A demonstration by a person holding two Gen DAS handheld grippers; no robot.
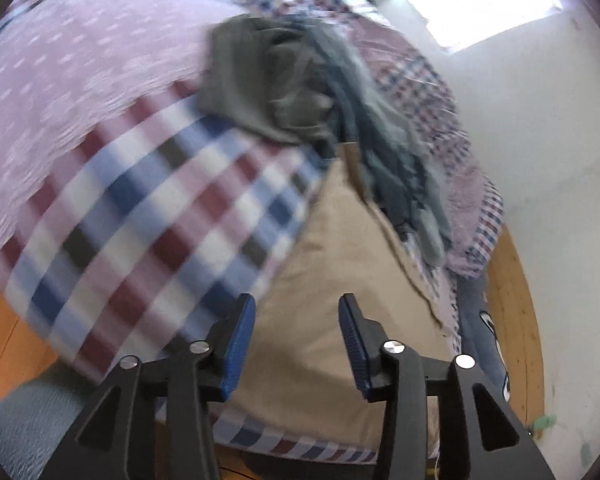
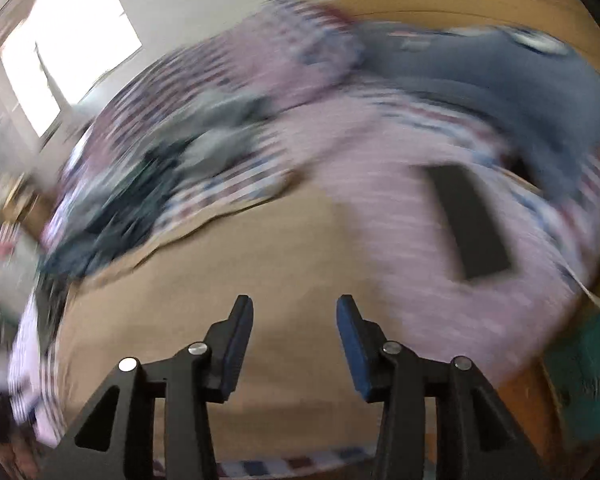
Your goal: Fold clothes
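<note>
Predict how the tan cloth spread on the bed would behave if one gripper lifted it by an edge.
The tan cloth lies flat with a wavy edge, so it is probably thin, floppy and would drape. It looks light, likely sliding over the bedspread.

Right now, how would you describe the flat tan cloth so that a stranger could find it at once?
Start at the bed with the checked quilt. Near its front edge, just ahead of both open grippers, lies the tan cloth, spread flat. Unlike the crumpled grey and blue clothes pile behind it, it is plain, pale brown and smooth.
</note>
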